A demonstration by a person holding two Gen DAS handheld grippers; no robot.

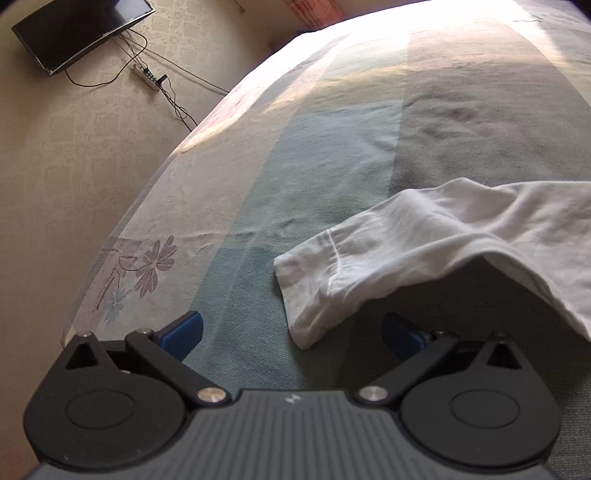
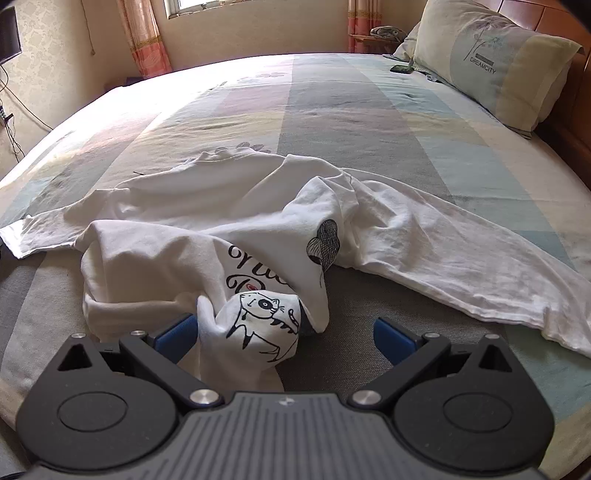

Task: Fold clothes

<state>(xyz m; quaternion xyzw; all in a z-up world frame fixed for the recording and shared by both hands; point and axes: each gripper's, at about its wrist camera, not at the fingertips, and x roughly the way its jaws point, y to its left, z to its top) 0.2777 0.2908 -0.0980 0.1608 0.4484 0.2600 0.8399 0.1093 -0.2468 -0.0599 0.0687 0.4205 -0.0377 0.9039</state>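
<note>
The shirt (image 2: 207, 221) lies crumpled on the bed (image 2: 332, 110), print bunched up. My right gripper (image 2: 284, 339) gapes around that bunch; my left gripper (image 1: 291, 332) spreads at a cuff (image 1: 306, 280), both released.

Daylight from the window (image 2: 192, 5) floods the far side of the bed (image 2: 332, 110), washing out the sheet there to white glare in both views. Nearer the cameras the sheet sits in soft shade, and the white long-sleeved shirt (image 2: 207, 221) casts a dim shadow. Fisheye distortion bows the bed's edges; corners darken.
</note>
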